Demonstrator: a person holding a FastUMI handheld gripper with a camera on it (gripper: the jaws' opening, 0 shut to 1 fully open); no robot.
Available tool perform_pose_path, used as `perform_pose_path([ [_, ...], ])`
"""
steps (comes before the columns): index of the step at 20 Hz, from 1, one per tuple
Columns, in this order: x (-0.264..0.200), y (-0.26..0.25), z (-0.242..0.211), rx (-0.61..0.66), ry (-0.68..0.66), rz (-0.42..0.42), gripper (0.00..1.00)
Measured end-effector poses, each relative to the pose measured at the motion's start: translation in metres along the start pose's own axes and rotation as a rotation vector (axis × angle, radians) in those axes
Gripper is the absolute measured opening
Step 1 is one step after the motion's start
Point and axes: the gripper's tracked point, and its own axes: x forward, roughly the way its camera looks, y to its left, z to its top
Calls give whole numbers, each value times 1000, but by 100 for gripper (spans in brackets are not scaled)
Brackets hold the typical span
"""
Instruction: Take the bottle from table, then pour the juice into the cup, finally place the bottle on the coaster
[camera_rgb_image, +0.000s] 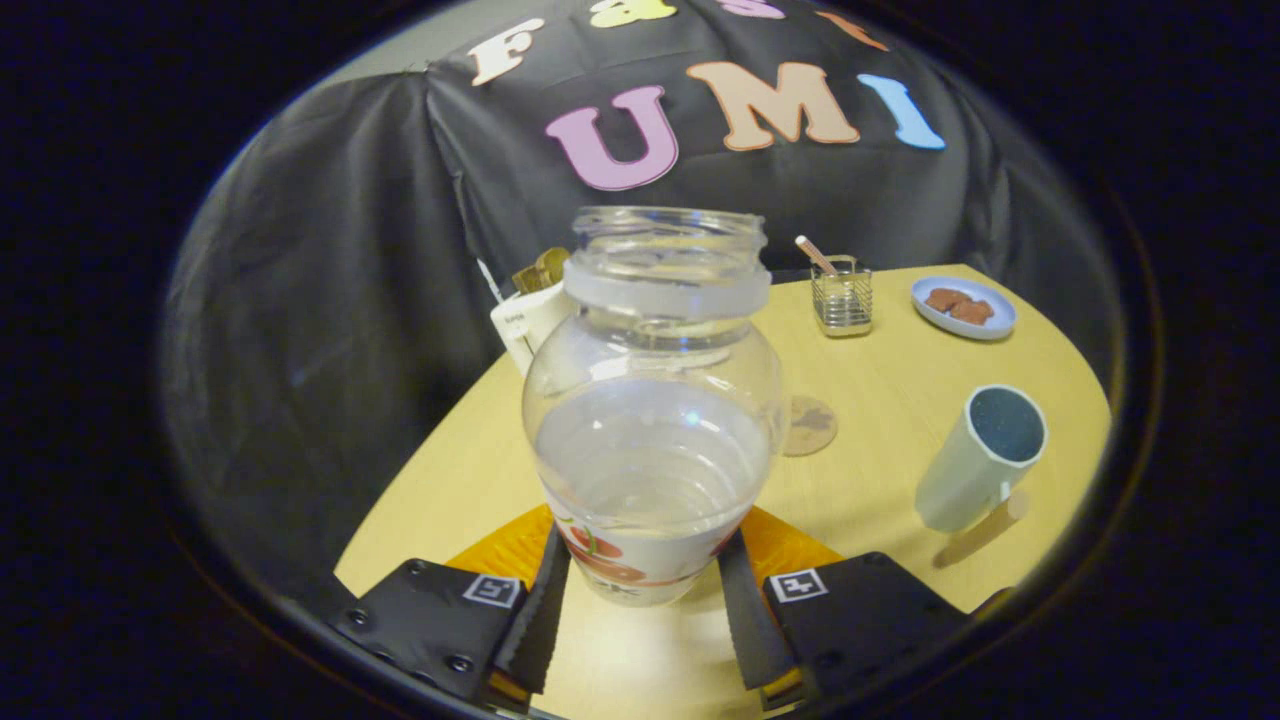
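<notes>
My tool (645, 575) has both fingers pressed against the label end of the bottle (655, 420), 1 on each side, so I am pinching it. The bottle stands upright between them, long axis vertical, open mouth up with no cap, and clear liquid fills roughly its lower half. I cannot tell whether its base touches the bench (880, 400) or hangs just above it.

Beyond the bottle, 1 round coaster (808, 425) lies flat, partly hidden behind the bottle's side. Off to the right stands 1 cup (980, 460), mouth open. Farther back I see 1 wire holder (842, 296) with a stick in it and 1 plate (963, 307) carrying 2 brown pieces. A white box (528, 322) is half hidden behind the bottle's shoulder.
</notes>
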Motion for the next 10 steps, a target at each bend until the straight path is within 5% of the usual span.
perform_pose_path([
  [10, -9, -4, 60, 455, -131, 152, 75],
])
